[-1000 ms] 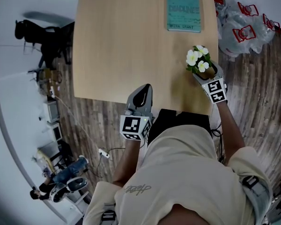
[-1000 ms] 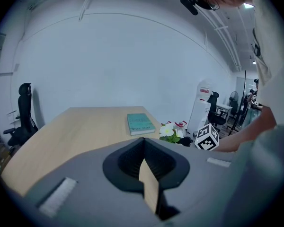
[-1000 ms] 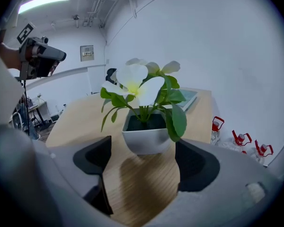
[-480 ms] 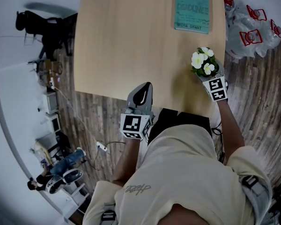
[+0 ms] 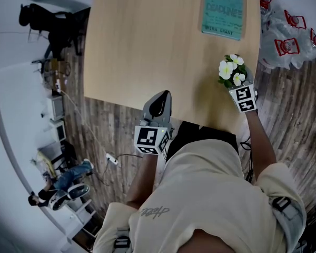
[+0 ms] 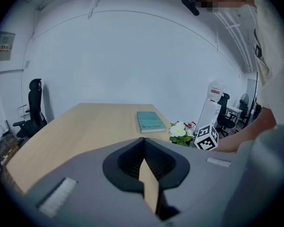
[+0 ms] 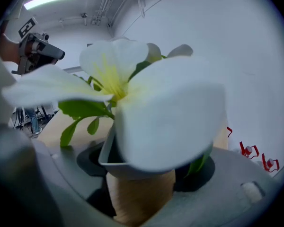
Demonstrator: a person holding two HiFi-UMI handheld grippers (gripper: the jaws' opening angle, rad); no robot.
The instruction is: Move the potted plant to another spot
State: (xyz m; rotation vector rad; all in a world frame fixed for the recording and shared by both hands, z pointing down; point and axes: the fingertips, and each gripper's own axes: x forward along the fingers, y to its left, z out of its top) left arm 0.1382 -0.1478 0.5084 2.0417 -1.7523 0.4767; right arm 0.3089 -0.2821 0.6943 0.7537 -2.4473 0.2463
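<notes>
A potted plant (image 5: 231,69) with white flowers and green leaves stands near the right edge of the light wooden table (image 5: 147,46). My right gripper (image 5: 237,82) reaches in from the near side, and its jaws are closing with the tan pot (image 7: 139,193) between them. The pads do not visibly press on it. A big white bloom (image 7: 146,108) fills the right gripper view. My left gripper (image 5: 159,102) hovers over the table's near edge, shut and holding nothing. In the left gripper view the left gripper (image 6: 144,142) points toward the plant (image 6: 179,131).
A teal book (image 5: 223,12) lies at the far right of the table. Clear bags with red print (image 5: 292,33) lie on the wooden floor to the right. A black office chair (image 6: 33,103) stands beyond the table's left side.
My right gripper has slid forward, closer around the plant's pot. The left gripper has stayed where it was.
</notes>
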